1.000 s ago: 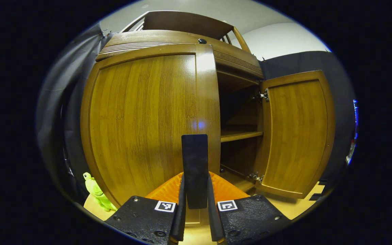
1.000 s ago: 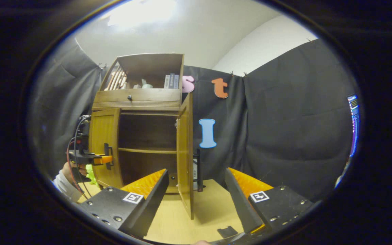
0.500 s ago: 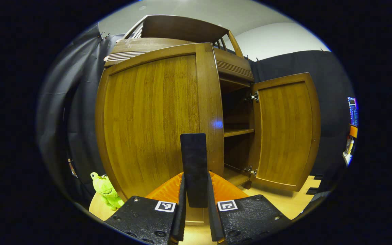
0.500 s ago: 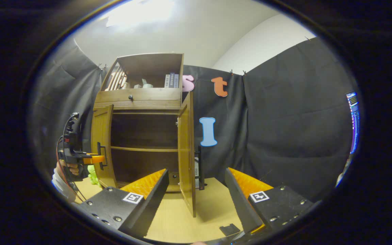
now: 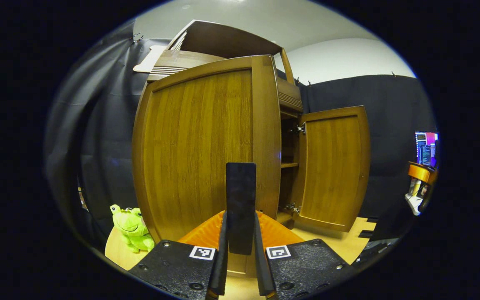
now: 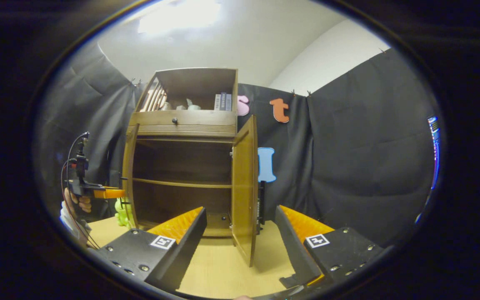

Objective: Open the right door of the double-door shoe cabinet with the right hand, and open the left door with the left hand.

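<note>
Left gripper (image 5: 240, 266) is clamping the left door's handle (image 5: 240, 206); both doors are standing open. Right gripper (image 6: 240, 246) is sitting wide open, holding nothing.

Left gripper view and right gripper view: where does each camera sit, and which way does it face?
Left gripper view: rides the left gripper, facing the left door close up; fingers shut on the black handle.
Right gripper view: rides the right gripper, farther back, facing the cabinet; open fingers at the bottom, a hand holding the left gripper.
Shared: both doors, the green frog toy.
</note>
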Motion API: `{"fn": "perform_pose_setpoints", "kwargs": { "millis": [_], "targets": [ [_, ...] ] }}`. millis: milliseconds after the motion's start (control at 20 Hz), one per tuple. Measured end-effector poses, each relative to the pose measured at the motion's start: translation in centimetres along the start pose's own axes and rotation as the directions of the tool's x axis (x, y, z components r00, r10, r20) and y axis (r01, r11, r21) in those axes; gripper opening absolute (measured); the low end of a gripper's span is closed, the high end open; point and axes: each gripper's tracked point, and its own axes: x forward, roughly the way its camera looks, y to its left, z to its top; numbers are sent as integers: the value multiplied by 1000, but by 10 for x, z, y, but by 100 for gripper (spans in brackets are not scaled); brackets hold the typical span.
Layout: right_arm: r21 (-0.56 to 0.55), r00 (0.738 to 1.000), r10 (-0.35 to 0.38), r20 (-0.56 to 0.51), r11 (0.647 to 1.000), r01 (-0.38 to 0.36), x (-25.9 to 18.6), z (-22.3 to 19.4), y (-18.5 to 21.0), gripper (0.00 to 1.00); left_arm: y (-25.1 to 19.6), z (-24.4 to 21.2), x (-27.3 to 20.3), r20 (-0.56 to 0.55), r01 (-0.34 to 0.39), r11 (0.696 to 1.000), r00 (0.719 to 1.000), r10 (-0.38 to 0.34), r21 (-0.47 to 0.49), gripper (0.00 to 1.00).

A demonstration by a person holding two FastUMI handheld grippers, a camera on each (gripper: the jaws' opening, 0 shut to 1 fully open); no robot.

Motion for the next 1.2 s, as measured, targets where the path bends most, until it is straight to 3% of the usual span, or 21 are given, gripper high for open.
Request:
{"fn": "perform_pose_setpoints", "kwargs": {
  "millis": [500, 850, 1050, 1200],
  "targets": [
    [-7, 997, 72, 14, 997, -72, -2, -1, 17, 98, 28, 3, -50, 0, -20, 1000, 1000, 20, 7, 30],
    [-59, 994, 109, 2, 992, -109, -3, -5, 21, 98, 52, -2, -71, -2, -116, 993, 993, 117, 32, 30],
    [-34, 994, 113, -2, 993, -113, -3, -6, 25, 98, 93, -14, -77, -47, -249, 967, 967, 252, 46, 29],
    [-35, 994, 108, -9, 994, -108, -3, -8, 24, 98, 107, -9, -84, -31, -273, 962, 961, 274, 31, 23]
  ]
}}
